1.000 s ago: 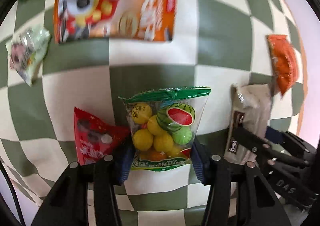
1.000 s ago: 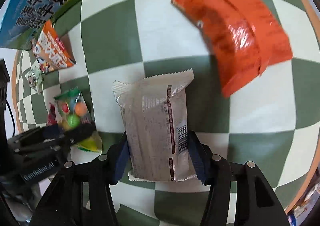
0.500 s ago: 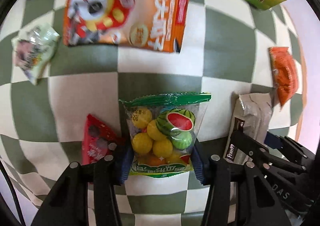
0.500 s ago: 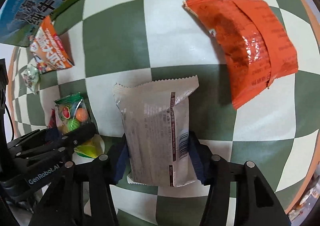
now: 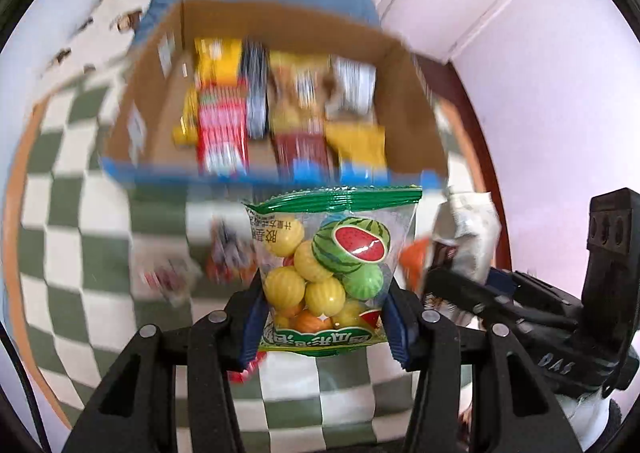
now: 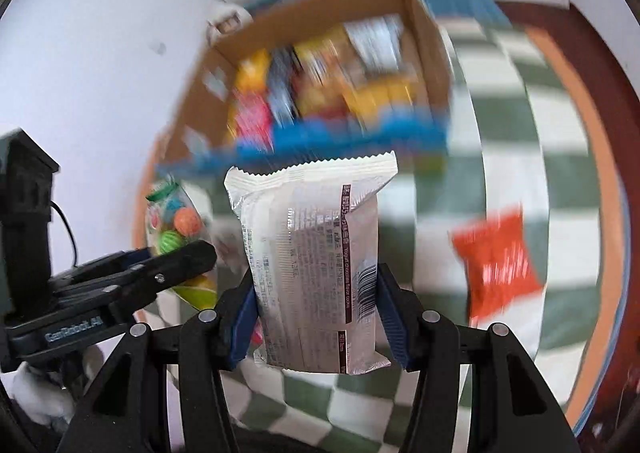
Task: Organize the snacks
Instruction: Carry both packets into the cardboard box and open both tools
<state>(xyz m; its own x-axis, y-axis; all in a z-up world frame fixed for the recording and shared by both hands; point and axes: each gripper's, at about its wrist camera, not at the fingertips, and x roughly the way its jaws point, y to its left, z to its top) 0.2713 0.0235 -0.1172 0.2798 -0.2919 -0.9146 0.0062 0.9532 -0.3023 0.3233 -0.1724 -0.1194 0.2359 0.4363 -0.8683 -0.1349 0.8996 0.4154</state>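
Note:
My left gripper is shut on a clear fruit-candy bag with a green top and holds it up off the checkered cloth. My right gripper is shut on a silver cookie packet, also lifted. Ahead stands an open cardboard box with a blue front edge, holding several snack packs; it also shows in the right wrist view. Each gripper shows in the other's view, the right one beside the left, the left one beside the right.
An orange-red snack bag lies on the green-and-white checkered cloth to the right. Blurred small packets lie on the cloth below the left gripper. The table's wooden rim and pale walls surround the scene.
Both grippers have lifted their packets off the cloth and tilted up from looking down at the table to facing the cardboard box. The view is motion-blurred.

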